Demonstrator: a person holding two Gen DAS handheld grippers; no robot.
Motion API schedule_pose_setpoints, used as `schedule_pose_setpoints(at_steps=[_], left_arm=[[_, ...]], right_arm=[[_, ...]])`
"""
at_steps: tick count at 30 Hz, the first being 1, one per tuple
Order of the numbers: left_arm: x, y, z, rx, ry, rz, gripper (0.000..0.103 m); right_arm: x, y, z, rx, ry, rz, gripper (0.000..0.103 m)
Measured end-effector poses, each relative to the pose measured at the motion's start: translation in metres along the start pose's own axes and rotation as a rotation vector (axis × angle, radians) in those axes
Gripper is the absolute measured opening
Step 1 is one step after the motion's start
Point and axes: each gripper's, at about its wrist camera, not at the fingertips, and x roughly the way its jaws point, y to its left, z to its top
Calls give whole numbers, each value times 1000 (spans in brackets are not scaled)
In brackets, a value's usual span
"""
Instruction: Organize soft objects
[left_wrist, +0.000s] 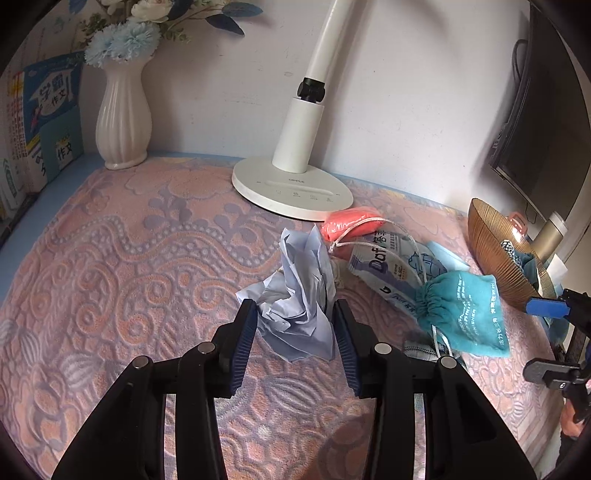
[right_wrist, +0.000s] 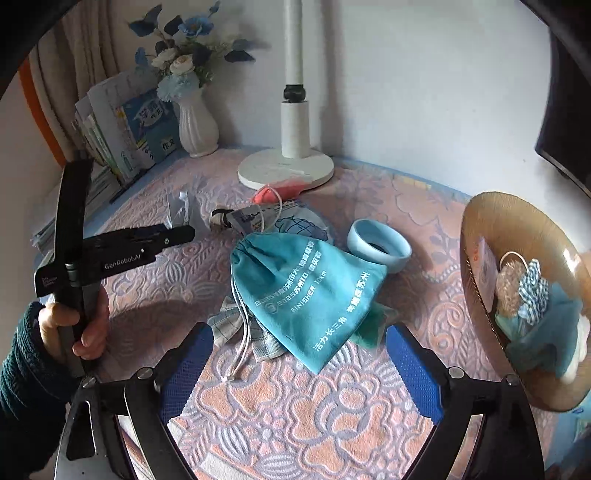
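**Crumpled paper between the left jaws, teal pouch before the right**

The left hand-held gripper (left_wrist: 295, 314) stands spread around a crumpled paper wad (left_wrist: 299, 295) on the bench (left_wrist: 110, 258), pads beside it, apparently not yet pinching. The wad looks light and springy; it should crush easily, so a grip across its thick middle seems best. The right hand-held gripper (right_wrist: 299, 350) is spread wide over a teal pouch (right_wrist: 306, 291), limp cloth that would sag; its gathered neck offers a likely hold. A bowl (right_wrist: 480, 221) at the right already holds soft things.
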Motion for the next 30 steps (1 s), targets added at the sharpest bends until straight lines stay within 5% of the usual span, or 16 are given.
schedule_pose_setpoints(at_steps=[6, 11, 12, 16, 18, 30], left_arm=[[0, -2, -2, 9, -6, 13, 41], [3, 4, -1, -13, 4, -6, 41], [3, 4, -1, -14, 4, -8, 41], [4, 4, -1, -10, 8, -12, 41], [4, 3, -1, -8, 8, -11, 41], [0, -2, -2, 18, -16, 23, 40]], right_arm=[[46, 22, 13, -289, 75, -81, 94], [81, -1, 30, -223, 136, -35, 93], [84, -9, 32, -183, 140, 9, 89], [73, -34, 32, -38, 55, 102, 38], [63, -47, 29, 29, 17, 151, 26], [-18, -55, 19, 149, -182, 103, 10]])
